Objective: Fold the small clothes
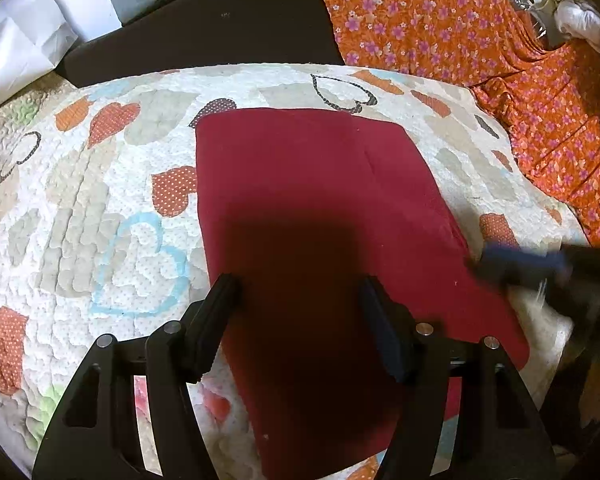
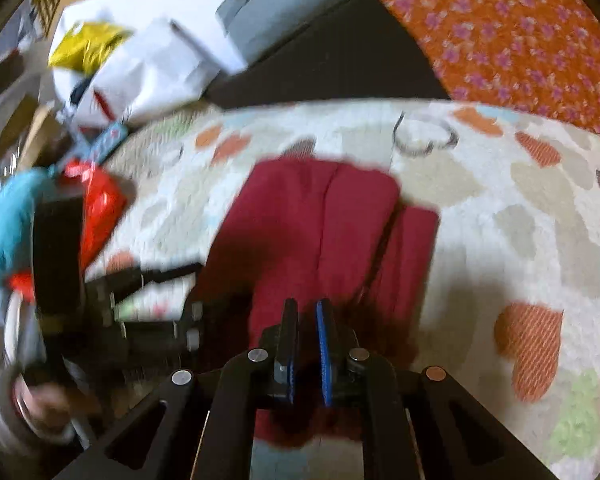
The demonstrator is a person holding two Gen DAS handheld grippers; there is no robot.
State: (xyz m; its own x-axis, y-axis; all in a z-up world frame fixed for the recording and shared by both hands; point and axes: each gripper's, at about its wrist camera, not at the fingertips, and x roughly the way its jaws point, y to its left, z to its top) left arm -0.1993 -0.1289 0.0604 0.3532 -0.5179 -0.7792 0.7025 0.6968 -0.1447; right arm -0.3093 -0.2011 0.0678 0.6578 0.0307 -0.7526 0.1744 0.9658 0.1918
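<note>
A dark red garment (image 1: 312, 216) lies folded flat on a heart-patterned quilt (image 1: 80, 208). My left gripper (image 1: 296, 292) is open and empty, hovering over the garment's near half. My right gripper (image 2: 307, 312) has its jaws nearly closed over the garment's near edge (image 2: 320, 224), with red cloth between the pads; the view is motion-blurred. The right gripper shows blurred at the garment's right edge in the left wrist view (image 1: 528, 264). The left gripper shows at the left in the right wrist view (image 2: 156, 312).
An orange floral cloth (image 1: 480, 40) covers the far right. A dark cushion (image 1: 220, 28) sits behind the quilt. White bags (image 2: 148, 64), a yellow bag (image 2: 84, 46) and a red packet (image 2: 100, 204) lie at the left.
</note>
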